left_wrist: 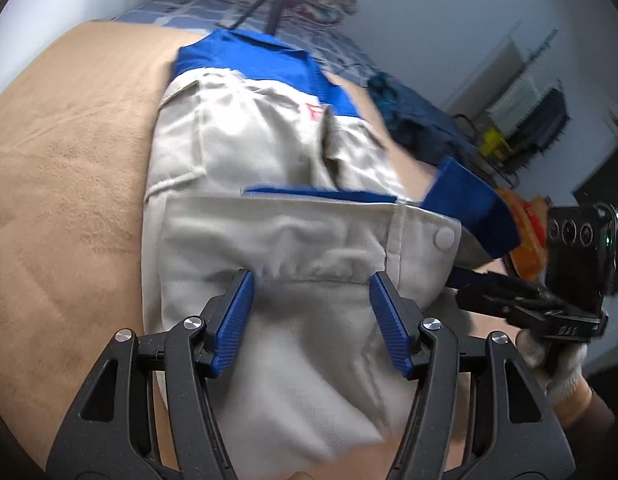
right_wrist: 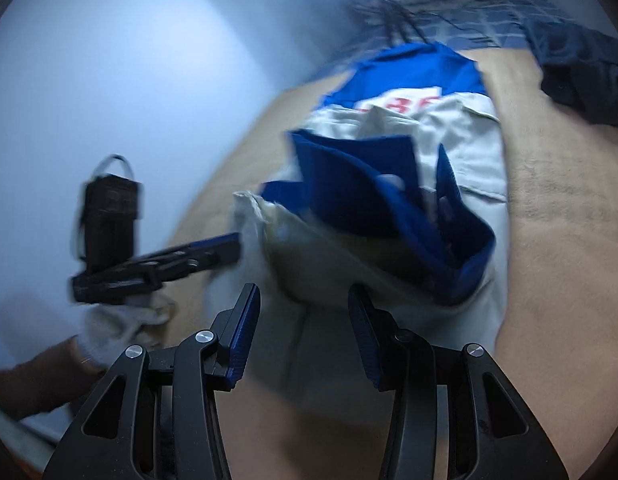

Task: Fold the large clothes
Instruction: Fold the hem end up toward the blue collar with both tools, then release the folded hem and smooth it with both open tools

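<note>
With both the left gripper point(left_wrist: 311, 304) and right gripper point(right_wrist: 305, 316) wide apart, grab the jacket point(left_wrist: 269, 140) hem evenly, then fold slowly

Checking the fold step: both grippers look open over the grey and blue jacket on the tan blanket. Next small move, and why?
Probably lower the left gripper and close it on the grey hem. The jacket lies partly folded on the blanket, a blue cuff flopped loose at its near end. Both grippers are open with nothing pinched; the right gripper hovers over the same end. The blur makes this tentative.
</note>
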### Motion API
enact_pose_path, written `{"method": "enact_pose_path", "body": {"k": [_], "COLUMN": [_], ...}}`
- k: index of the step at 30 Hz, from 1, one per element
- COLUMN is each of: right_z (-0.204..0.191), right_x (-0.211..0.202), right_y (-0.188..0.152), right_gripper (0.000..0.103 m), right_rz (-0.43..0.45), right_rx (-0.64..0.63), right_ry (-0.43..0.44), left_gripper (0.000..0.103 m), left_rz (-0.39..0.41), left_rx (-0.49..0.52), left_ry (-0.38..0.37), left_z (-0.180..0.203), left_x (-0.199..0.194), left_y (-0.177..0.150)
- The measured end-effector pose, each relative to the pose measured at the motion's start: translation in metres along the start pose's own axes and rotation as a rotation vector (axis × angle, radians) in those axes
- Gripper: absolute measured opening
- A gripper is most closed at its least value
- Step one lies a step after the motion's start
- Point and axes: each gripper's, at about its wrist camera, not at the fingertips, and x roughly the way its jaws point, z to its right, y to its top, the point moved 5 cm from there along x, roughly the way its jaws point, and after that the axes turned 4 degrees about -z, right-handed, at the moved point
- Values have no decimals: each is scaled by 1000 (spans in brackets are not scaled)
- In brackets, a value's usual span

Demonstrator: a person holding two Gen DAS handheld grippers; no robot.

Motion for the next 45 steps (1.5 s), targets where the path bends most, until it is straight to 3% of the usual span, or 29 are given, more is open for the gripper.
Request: {"method": "enact_pose_path", "body": {"k": [3, 5, 9, 14, 18, 23, 28, 29, 31, 32, 35, 38, 40, 42, 45], "right_z": [22, 24, 38, 60, 55, 43, 36, 37, 39, 37, 30, 37, 35, 29, 26], "right_x": [18, 9, -28, -43, -29, -33, -38, -38, -44, -48, -67, -45, -37, -47, -68], "right_y": [4, 5, -2, -36, -57, -63, -65, -66, -68, -65, -72, -89, -92, -83, -69], "right_gripper": [44, 44, 45, 45, 45, 41, 40, 37, 16, 12, 8, 8, 8, 13, 13], "right_rz": [-41, -21, 20, -25, -96, -76, -53, -53, -36, -23, -11, -114, -150, -143, -79], "right_rx": [61, 59, 58, 114, 90, 36, 3, 16, 49, 69, 67, 32, 7, -12, -50], "right_ry": [-72, -62, -96, -82, -75, -137, -177, -173, -167, -140, -82, -195, -225, -218, -293], "left_gripper": [62, 62, 62, 62, 62, 62, 62, 62, 62, 62, 62, 62, 62, 62, 62], "left_rz": [6, 7, 30, 40, 19, -15, -17, -15, -11, -8, -4, -13, -15, -10, 20], "left_rx": [13, 44, 58, 78, 115, 68, 91, 92, 89, 95, 124, 160, 178, 175, 147], "left_ry": [67, 92, 94, 65, 91, 89, 98, 99, 101, 106, 145, 183, 193, 177, 152], "left_z": [-3, 0, -2, -2, -5, -13, -9, -8, -7, -5, -5, -7, -6, -7, -13], "left_x": [11, 9, -12, -38, -44, -32, -25, -23, -21, -20, -12, 2, 4, -3, -25], "left_y": [2, 2, 0, 0, -11, -18, -21, -20, -18, -17, -15, -15, -14, -11, -4]}}
